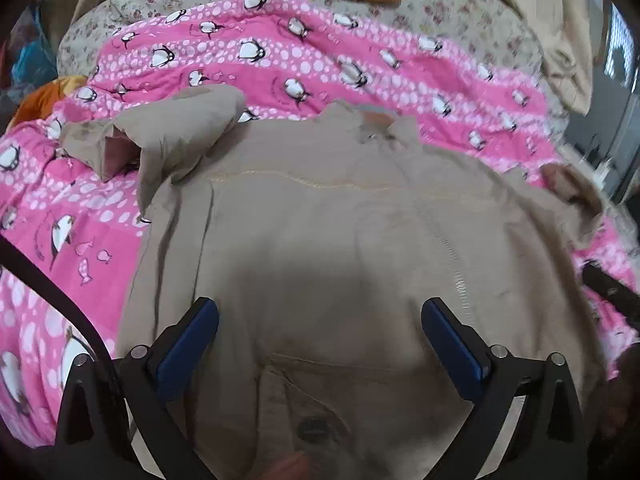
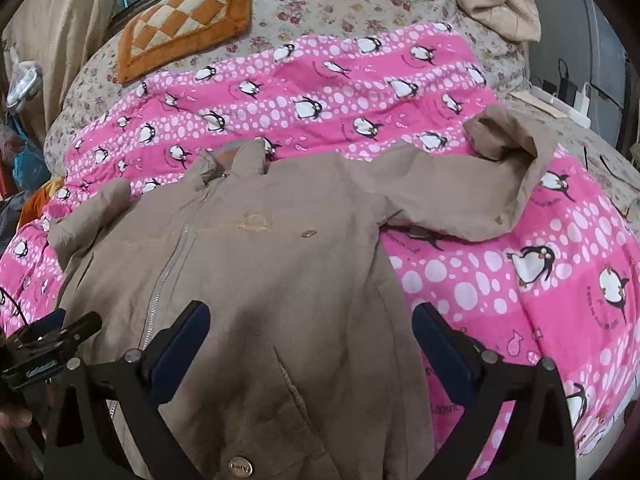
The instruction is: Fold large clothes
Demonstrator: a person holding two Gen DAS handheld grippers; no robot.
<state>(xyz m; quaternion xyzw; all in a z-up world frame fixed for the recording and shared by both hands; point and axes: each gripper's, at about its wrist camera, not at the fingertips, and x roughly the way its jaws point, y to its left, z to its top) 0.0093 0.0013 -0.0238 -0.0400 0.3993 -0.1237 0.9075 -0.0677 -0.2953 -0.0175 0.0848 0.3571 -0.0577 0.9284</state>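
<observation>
Beige jacket (image 1: 320,216) lay zipped, front up, on pink penguin blanket (image 2: 320,92), under and ahead of both jaw sets. Left gripper (image 1: 320,320) spread wide, holding nothing. Right gripper (image 2: 310,324) likewise spread above the hem side.

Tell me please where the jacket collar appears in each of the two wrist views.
Left wrist view: the collar sits above the centre, at the far end of the beige jacket, against the pink penguin blanket.
Right wrist view: the collar sits left of centre, in the upper half, at the top of the zipper.
Shared landmark: the orange checkered cushion lies beyond the collar in both views.
</observation>
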